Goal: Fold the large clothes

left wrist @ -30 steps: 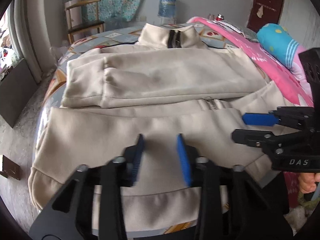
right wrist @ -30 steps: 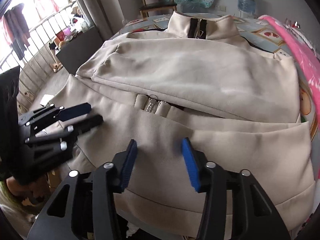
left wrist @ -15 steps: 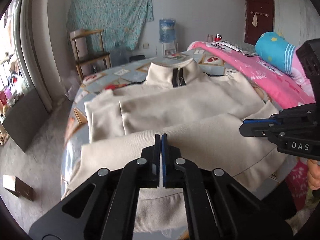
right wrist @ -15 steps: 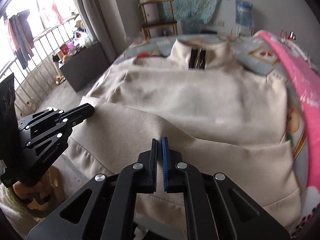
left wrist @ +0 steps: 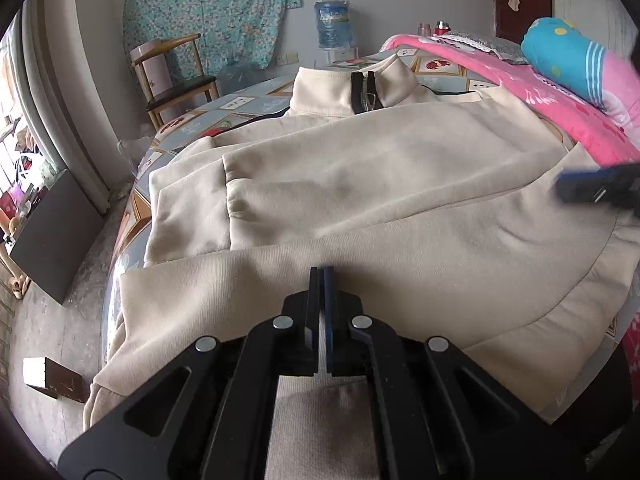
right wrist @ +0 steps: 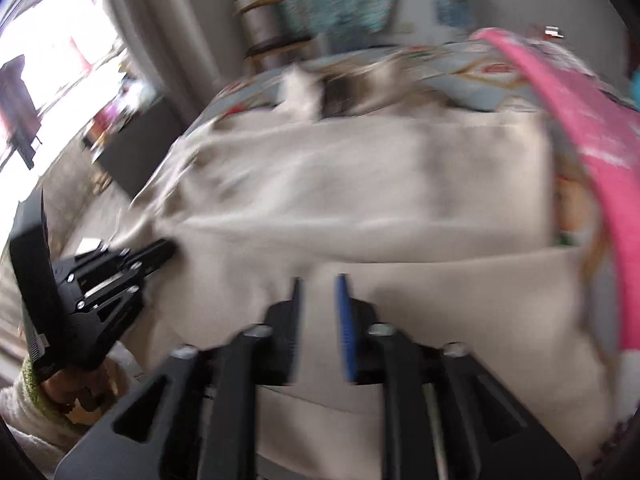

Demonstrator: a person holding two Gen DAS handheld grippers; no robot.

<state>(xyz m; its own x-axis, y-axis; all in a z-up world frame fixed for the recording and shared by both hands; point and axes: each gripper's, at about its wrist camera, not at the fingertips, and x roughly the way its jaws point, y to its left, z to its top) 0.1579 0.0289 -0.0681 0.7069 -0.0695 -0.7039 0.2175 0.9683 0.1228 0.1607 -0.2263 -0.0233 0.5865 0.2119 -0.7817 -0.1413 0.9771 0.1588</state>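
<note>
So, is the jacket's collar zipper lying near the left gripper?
No, in the left wrist view the collar zipper lies at the jacket's far end, well beyond the left gripper.

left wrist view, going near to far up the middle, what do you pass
left gripper → folded-up hem of the beige jacket → sleeve folded across it → zipped collar → water jug by the wall

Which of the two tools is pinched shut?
The left tool, black with its blue pad pressed closed over the beige jacket. The right tool shows a clear gap between its fingers.
</note>
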